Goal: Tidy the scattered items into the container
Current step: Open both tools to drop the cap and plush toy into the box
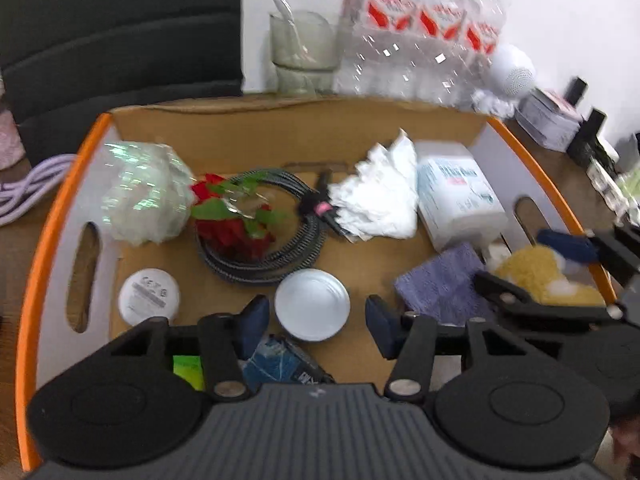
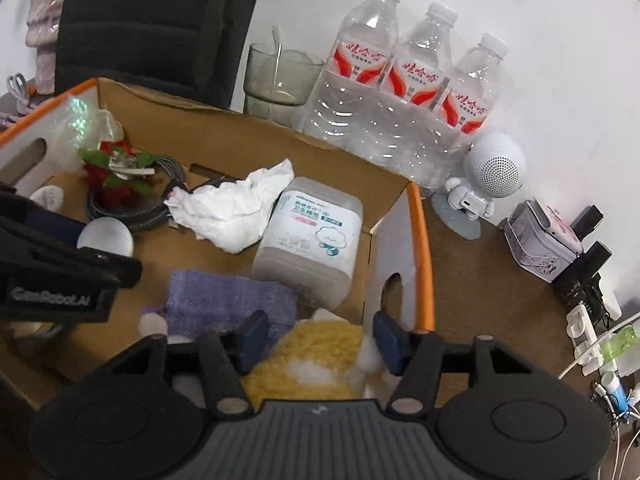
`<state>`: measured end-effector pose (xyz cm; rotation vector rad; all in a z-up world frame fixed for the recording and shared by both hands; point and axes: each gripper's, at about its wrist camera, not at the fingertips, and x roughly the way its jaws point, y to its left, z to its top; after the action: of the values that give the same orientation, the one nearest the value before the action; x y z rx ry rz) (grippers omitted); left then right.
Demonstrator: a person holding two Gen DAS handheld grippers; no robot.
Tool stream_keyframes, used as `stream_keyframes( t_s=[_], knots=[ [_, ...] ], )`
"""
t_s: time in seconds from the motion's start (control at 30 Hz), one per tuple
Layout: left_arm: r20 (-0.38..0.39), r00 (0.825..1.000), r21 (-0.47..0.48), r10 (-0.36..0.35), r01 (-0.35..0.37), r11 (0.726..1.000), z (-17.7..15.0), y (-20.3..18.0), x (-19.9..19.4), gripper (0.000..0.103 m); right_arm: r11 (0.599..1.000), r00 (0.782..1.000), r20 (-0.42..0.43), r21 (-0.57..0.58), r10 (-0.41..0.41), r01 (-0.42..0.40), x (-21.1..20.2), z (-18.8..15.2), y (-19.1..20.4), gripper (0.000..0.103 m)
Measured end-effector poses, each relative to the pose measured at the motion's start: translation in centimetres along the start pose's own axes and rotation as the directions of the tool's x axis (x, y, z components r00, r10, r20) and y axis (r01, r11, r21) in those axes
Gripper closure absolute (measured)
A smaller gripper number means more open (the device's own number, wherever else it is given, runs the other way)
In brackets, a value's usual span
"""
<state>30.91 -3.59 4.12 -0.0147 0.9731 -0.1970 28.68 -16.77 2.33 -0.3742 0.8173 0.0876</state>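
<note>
An open cardboard box (image 1: 280, 120) with orange-edged flaps holds the items. My left gripper (image 1: 318, 324) hangs over its near side, open, with a round silver tin (image 1: 312, 304) lying between the fingers and a gap on each side. A blue packet (image 1: 280, 364) lies just under it. My right gripper (image 2: 320, 340) is over the box's right corner with a yellow and white plush toy (image 2: 320, 356) between its spread fingers, resting on the box floor. In the left wrist view the plush toy (image 1: 540, 276) shows at the right flap.
Inside lie a shiny wrapped bundle (image 1: 144, 196), red flower (image 1: 232, 220), coiled grey cable (image 1: 260, 256), crumpled tissue (image 2: 228, 216), white pack (image 2: 312, 240), purple cloth (image 2: 228, 300) and white puck (image 1: 148, 296). Behind stand water bottles (image 2: 400, 92), a glass (image 2: 280, 76) and speaker figure (image 2: 488, 176).
</note>
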Motion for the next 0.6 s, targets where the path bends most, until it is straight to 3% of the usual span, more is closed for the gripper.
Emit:
stream_keyframes(
  t_s=[0.1,0.23,0.37,0.43,0.47,0.5,0.53,0.6],
  knots=[
    [0.059,0.998,-0.013,0.002,-0.001,1.000,0.3,0.1,-1.9,0.031,0.999,0.998,-0.053,0.006,0.038,-0.038,0.1,1.1,-0.5,0.036],
    [0.159,0.987,-0.015,0.013,-0.011,1.000,1.1,1.0,-6.4,0.020,0.988,0.991,-0.025,0.084,0.132,-0.129,-3.0,2.7,-2.6,0.011],
    [0.205,0.972,-0.056,0.119,-0.110,0.992,0.7,2.0,-10.3,0.009,0.968,0.981,0.017,0.162,0.193,-0.194,-6.6,3.7,-4.6,0.010],
    [0.240,0.954,-0.063,0.180,-0.170,0.983,-0.5,1.8,-11.9,0.009,0.947,0.971,0.042,0.213,0.236,-0.240,-8.2,3.6,-5.4,0.010],
    [0.278,0.939,-0.055,0.202,-0.194,0.979,-1.4,1.6,-12.8,0.008,0.939,0.967,0.056,0.232,0.247,-0.253,-8.8,3.4,-5.6,0.010],
    [0.344,0.913,-0.051,0.221,-0.217,0.975,-2.7,1.3,-13.9,0.005,0.931,0.963,0.083,0.249,0.255,-0.268,-9.7,3.0,-5.6,0.010],
    [0.428,0.874,-0.048,0.230,-0.232,0.971,-4.2,0.9,-15.0,0.002,0.924,0.958,0.125,0.257,0.260,-0.284,-10.5,2.4,-5.6,0.010],
    [0.588,0.776,-0.047,0.228,-0.248,0.968,-7.2,0.2,-16.4,0.000,0.910,0.934,0.248,0.262,0.258,-0.321,-12.3,0.8,-5.3,0.010]
  ],
)
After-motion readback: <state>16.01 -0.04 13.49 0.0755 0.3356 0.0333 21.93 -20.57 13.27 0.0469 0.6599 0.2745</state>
